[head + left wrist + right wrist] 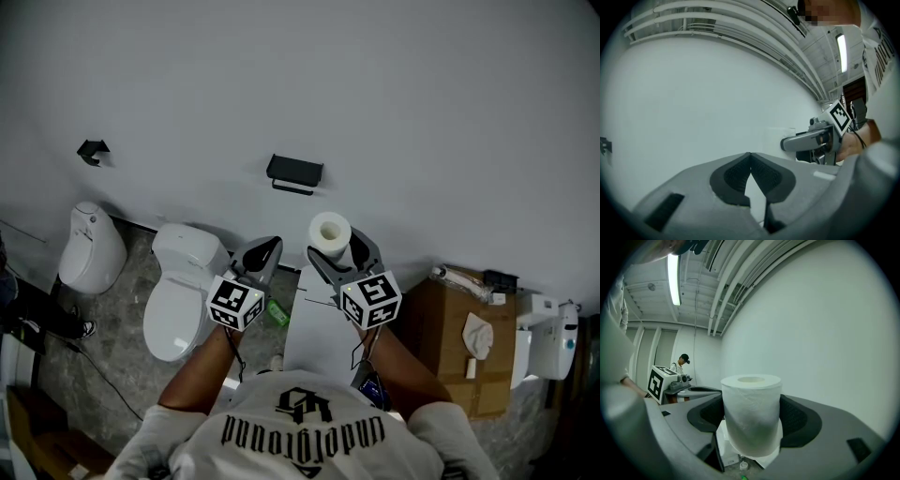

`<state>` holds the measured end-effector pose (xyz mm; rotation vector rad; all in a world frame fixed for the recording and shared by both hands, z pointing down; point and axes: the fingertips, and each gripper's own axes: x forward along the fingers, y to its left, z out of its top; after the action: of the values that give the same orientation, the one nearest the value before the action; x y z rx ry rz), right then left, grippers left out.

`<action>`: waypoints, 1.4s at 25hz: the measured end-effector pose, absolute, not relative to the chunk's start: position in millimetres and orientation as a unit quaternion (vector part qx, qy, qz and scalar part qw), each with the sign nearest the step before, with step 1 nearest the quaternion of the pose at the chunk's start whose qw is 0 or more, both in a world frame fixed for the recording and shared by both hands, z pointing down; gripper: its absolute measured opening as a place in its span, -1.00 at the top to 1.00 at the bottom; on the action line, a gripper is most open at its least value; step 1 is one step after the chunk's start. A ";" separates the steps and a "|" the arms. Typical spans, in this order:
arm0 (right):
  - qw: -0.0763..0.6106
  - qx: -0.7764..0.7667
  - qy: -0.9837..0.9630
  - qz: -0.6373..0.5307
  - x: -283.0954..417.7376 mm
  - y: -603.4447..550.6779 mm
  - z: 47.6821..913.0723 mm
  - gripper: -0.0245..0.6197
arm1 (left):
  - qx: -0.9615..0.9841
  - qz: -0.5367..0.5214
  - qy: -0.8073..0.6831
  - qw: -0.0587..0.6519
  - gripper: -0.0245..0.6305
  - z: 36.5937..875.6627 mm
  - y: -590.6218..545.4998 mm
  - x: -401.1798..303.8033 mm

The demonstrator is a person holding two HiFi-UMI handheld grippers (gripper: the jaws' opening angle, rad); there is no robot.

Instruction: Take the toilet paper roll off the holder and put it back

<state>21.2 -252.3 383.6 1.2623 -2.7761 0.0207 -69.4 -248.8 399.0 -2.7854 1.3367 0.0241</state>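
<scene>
Wht wall [394, 94], grey floor [117, 319], toilet [176, 305], cardbd box [445, 328]

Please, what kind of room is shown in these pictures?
Probably a bathroom, perhaps a mock-up: a white ceramic toilet stands by the plain white wall, a black paper holder hangs on it, and the right gripper holds a white toilet paper roll.
</scene>
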 end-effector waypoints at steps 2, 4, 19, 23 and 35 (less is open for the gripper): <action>0.047 0.416 -0.908 0.009 20.4 -256.2 384.0 -0.10 | -0.902 0.008 0.430 0.023 0.88 399.4 -252.0 -70.6; 0.047 0.418 -0.907 0.010 19.0 -260.4 383.7 -0.10 | -0.903 0.014 0.429 0.013 0.88 398.1 -255.6 -73.4; 0.048 0.440 -0.897 0.015 3.4 -319.3 380.6 -0.10 | -0.913 0.009 0.407 0.017 0.88 399.1 -305.7 -89.3; 0.039 0.453 -0.891 0.013 2.9 -347.0 372.0 -0.10 | -0.916 0.006 0.400 0.024 0.88 396.1 -329.7 -89.7; 0.029 0.480 -0.877 0.008 -1.7 -444.7 358.0 -0.10 | -0.920 0.016 0.389 0.032 0.88 377.7 -414.1 -91.9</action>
<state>-1.7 -444.7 358.0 1.4817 -2.7034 0.0259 -91.9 -414.1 377.7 -2.8345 1.1991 0.0483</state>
